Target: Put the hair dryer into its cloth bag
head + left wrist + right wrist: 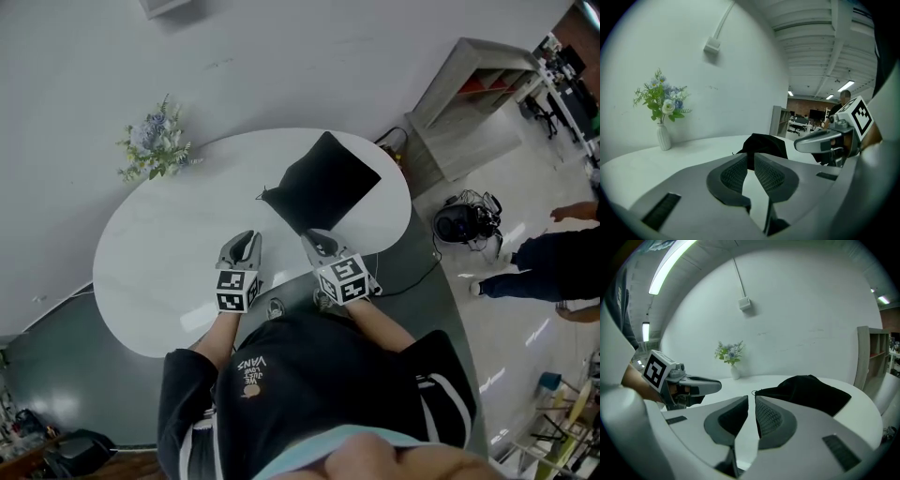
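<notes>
A black cloth bag [323, 187] lies on the far right part of the white oval table [159, 272], bulging a little, with its drawstring end toward me. No hair dryer shows in any view. My left gripper [247, 236] hovers over the table's near edge, short of the bag [764, 143], its jaws drawn together with nothing between them. My right gripper [314, 236] is beside it, just short of the bag's near corner [811, 390], and is shut and empty. Each gripper sees the other: the right gripper [801, 144], the left gripper [715, 386].
A white vase of flowers [155, 145] stands at the table's far left edge. Off the table's right side are a pale shelf unit [469, 94], a black device with cables on the floor [464, 220], and a person standing [553, 262].
</notes>
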Demonstrator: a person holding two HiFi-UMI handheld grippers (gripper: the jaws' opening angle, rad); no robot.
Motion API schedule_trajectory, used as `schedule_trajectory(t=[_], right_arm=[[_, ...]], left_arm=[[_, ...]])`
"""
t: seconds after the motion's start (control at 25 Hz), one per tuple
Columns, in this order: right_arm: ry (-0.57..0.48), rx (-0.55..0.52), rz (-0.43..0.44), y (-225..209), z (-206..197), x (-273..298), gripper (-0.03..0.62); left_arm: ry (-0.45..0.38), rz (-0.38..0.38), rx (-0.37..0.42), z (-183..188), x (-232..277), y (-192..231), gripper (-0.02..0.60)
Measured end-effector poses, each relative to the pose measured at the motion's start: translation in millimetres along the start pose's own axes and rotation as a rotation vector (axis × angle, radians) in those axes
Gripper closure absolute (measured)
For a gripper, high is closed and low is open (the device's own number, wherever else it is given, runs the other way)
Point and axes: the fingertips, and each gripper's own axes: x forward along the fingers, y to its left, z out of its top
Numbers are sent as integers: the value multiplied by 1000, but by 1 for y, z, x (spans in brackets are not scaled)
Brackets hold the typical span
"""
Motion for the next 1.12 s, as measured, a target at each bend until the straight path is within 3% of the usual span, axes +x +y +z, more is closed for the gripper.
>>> schedule_trajectory(t=[0.28,0.68,1.12], right_arm=[[-56,-11,7,15,17,-9,543],[-95,-15,81,45,32,-16,546],[-96,-31,82,49,34,-24,551]], left_arm=[[-73,50,11,5,-42,4,561],[-134,136,-45,7,-88,13,561],[-168,133,-56,13,-98,4,561]])
